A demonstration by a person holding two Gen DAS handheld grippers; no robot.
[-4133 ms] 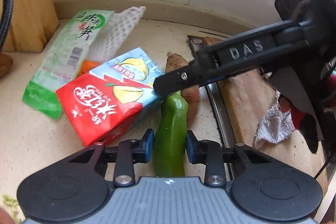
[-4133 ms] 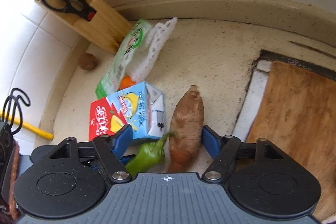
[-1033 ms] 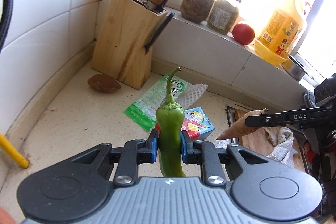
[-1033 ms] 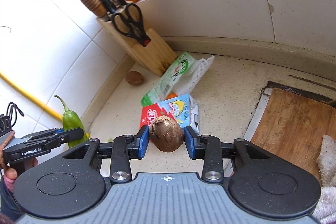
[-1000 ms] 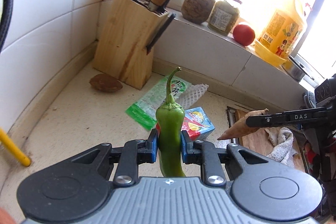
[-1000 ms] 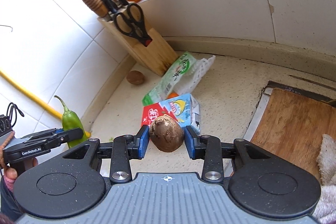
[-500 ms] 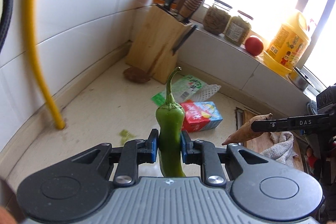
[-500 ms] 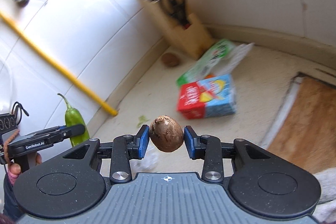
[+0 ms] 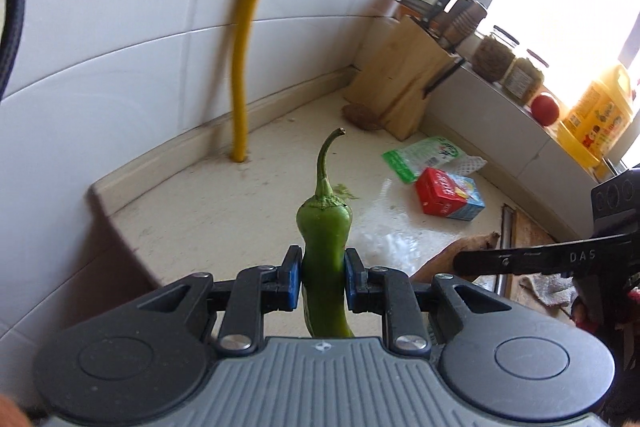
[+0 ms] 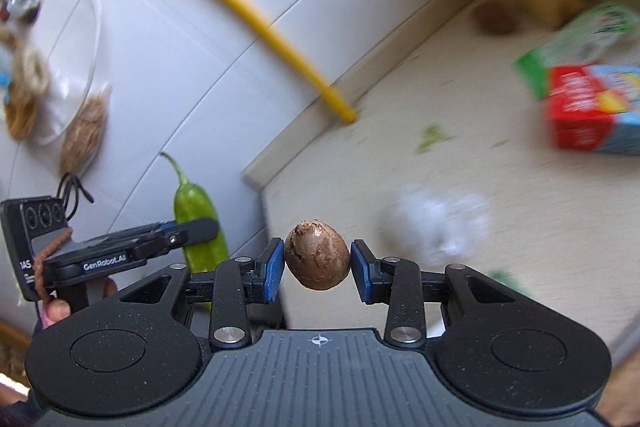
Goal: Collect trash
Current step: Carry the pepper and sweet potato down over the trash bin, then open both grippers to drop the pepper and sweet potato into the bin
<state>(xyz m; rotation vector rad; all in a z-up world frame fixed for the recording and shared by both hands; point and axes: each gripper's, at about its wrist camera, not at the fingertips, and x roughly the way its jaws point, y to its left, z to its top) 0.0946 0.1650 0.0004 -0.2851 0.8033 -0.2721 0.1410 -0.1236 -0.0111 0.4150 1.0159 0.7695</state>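
Observation:
My left gripper (image 9: 322, 279) is shut on a green pepper (image 9: 323, 247) that stands upright, stem up, in the air. My right gripper (image 10: 318, 267) is shut on a brown sweet potato (image 10: 317, 255), seen end on. The right wrist view catches the left gripper (image 10: 200, 229) and its pepper (image 10: 196, 215) at lower left, beyond the counter's end. On the counter lie a red and blue drink carton (image 9: 448, 197), a green plastic bag (image 9: 420, 157), a white foam net (image 9: 468, 163) and a crumpled white wad (image 10: 436, 227).
A yellow pipe (image 9: 240, 87) runs down the tiled wall to the counter. A wooden knife block (image 9: 404, 83) fills the far corner, with a brown lump (image 9: 362, 113) beside it. Jars, a tomato (image 9: 544, 109) and an oil bottle (image 9: 596, 115) line the sill. The counter ends at left (image 9: 120, 219).
Both grippers have pulled back and swung left from the counter corner, still holding the pepper and the sweet potato. The carton and bag now sit farther off.

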